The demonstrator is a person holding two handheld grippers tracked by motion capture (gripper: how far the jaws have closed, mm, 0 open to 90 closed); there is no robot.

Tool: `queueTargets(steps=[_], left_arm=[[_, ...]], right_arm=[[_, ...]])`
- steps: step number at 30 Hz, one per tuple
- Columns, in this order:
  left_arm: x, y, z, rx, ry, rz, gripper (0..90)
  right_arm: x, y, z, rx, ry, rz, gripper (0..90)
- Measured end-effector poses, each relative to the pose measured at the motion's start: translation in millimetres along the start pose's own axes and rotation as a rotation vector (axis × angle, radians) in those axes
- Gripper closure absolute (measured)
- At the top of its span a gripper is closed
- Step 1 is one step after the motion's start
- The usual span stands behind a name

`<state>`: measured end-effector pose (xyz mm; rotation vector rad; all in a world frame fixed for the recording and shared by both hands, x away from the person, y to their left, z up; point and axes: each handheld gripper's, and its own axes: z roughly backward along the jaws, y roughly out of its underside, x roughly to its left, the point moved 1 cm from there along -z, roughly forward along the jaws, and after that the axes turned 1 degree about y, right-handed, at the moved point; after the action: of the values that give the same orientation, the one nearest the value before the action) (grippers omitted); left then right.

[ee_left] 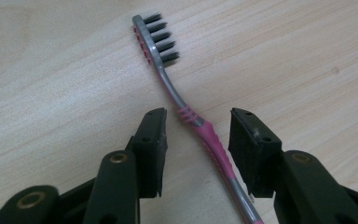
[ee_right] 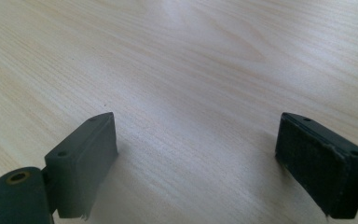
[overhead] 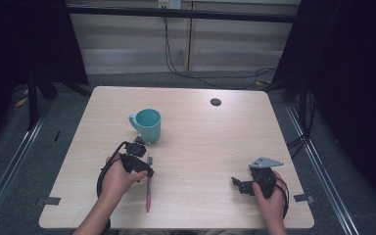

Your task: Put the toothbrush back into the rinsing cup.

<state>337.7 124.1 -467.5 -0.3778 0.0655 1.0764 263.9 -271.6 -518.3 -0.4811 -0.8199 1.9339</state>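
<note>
High view: I log a pale wood-grain bench [overhead: 205, 147] with rounded corners and a small dark round cap [overhead: 216, 102] set in its far side. A teal mug [overhead: 147, 125], smooth and cylindrical, stands left of centre, its handle turned to the left. Just near of it my left tool [overhead: 148, 164] hovers over the head end of a pink toothbrush [overhead: 148, 191], which lies flat with its handle running toward the near edge. My right tool [overhead: 237, 183], topped by a grey three-cornered plate, sits well apart at the near right, over bare wood. Black cable loops from the left tool. Grey carpet, dark curtains and trailing wires ring the bench.

Left gripper view: I record the left tool [ee_left: 198, 149] released, its two black blocky jaws spread on either side of the toothbrush [ee_left: 186, 116] without touching it. The brush has a grey neck, a ribbed pink grip and dark bristle tufts pointing right. It rests on the matt, lightly streaked bench [ee_left: 51, 70].

Right gripper view: I note the right tool [ee_right: 196, 158] released, jaws wide apart with textured pads, above bare bench [ee_right: 177, 60].
</note>
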Motion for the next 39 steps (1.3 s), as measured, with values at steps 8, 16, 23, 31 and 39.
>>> queueTargets(steps=[8, 16, 23, 31, 39], left_arm=[[-6.8, -3.3, -1.2, 0.015, -0.016, -0.004, 59.9], [-7.8, -4.4, -5.8, 0.030, -0.040, 0.005, 62.0], [-8.4, -5.0, -6.8, 0.042, -0.055, 0.011, 67.3], [-10.0, -5.7, -6.1, 0.037, -0.054, 0.029, 76.2], [-9.0, -4.7, -7.7, 0.056, -0.033, 0.007, 90.0]], right_arm=[[0.0, 0.0, 0.0, 0.000, 0.000, 0.000, 12.1], [0.0, 0.0, 0.0, 0.000, 0.000, 0.000, 12.1], [0.0, 0.0, 0.0, 0.000, 0.000, 0.000, 12.1], [0.0, 0.0, 0.0, 0.000, 0.000, 0.000, 12.0], [-0.1, 0.0, 0.0, 0.000, 0.000, 0.000, 12.1]])
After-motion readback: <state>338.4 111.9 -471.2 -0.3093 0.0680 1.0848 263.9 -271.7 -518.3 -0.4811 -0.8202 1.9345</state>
